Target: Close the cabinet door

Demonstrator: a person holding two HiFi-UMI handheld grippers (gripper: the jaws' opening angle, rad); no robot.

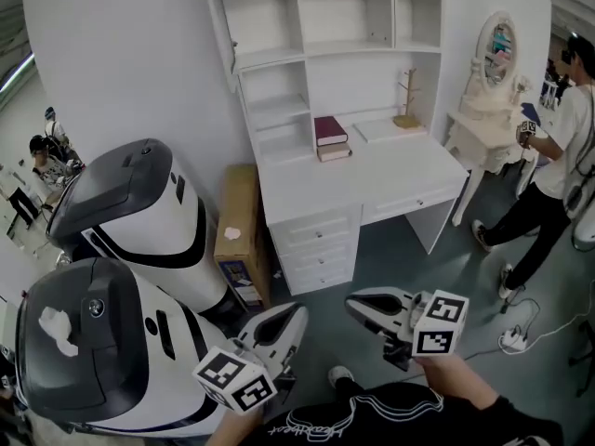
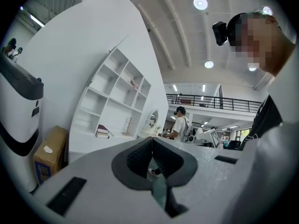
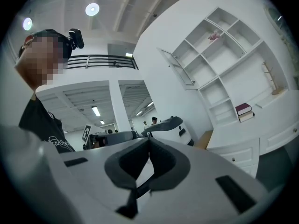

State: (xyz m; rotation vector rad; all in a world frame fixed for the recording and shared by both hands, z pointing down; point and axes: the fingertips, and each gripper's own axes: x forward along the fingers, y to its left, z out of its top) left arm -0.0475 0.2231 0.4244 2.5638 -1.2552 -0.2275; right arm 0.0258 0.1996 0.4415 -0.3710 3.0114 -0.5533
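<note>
The white desk cabinet (image 1: 321,26) stands against the far wall. Its narrow glass door (image 1: 220,28) hangs open at the upper left, swung out from the shelves. The door also appears edge-on in the left gripper view (image 2: 106,62) and in the right gripper view (image 3: 177,69). My left gripper (image 1: 294,314) and right gripper (image 1: 355,303) are low in the head view, side by side over the floor and well short of the desk. The left gripper's (image 2: 152,139) pads meet, with nothing between them. The right gripper's (image 3: 149,139) pads touch too, and nothing is held.
Two books (image 1: 331,137) and a wooden stand (image 1: 407,100) sit on the desk above its drawers (image 1: 316,240). A cardboard box (image 1: 240,221) leans at the desk's left, beside two big white-and-black machines (image 1: 139,212). A person (image 1: 558,156) stands by a mirror vanity (image 1: 493,59). Cables (image 1: 521,337) lie on the floor.
</note>
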